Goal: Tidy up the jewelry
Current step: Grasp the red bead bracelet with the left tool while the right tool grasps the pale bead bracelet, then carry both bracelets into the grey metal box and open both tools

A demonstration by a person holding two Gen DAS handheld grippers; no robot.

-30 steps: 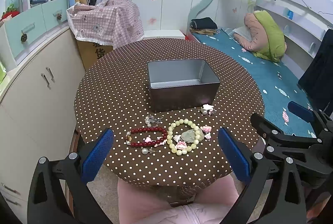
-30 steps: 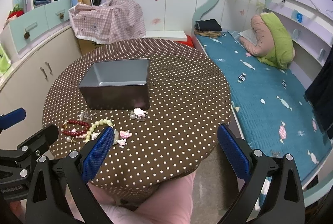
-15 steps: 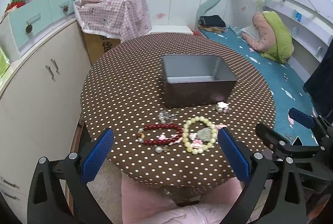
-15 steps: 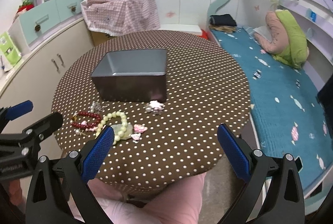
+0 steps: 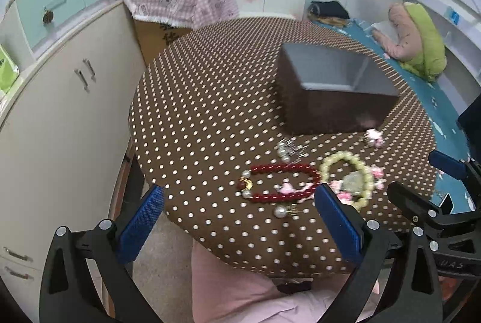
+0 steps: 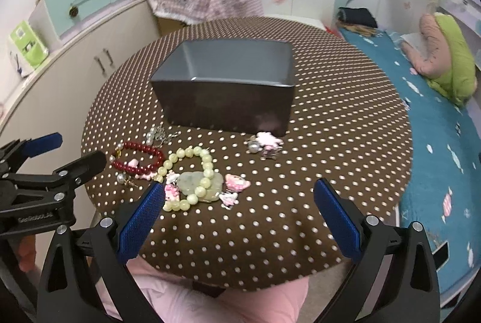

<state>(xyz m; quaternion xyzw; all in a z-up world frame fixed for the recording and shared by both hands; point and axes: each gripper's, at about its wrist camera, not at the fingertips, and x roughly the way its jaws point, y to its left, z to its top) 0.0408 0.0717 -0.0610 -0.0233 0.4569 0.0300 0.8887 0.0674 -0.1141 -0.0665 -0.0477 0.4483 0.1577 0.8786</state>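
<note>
We see the task barely started — the grey metal box point(image 6: 228, 82) sits in the middle of the round polka-dot table point(image 6: 330, 127) and looks empty inside as far as the left view shows, while all the jewelry lies loose on the cloth in front of it. The red bead bracelet point(image 6: 138, 159) touches the pale green bead bracelet point(image 6: 192, 175), which rings a jade-like pendant point(image 6: 195, 184) with pink cat charms point(image 6: 236, 183) beside it; a silver trinket point(image 6: 157, 136) and a pink charm cluster point(image 6: 266, 142) lie just beside the box wall. The left gripper point(image 5: 239, 228) and the right gripper point(image 6: 239, 225) both hang over the near table edge, jaws spread wide, gripping nothing. So we judge every piece is left to move into the box. Writing: "GeeRobotLab"-like lettering, blurry, on the left tool body in the right view — and "UAS" on the right tool body in the left view.
</note>
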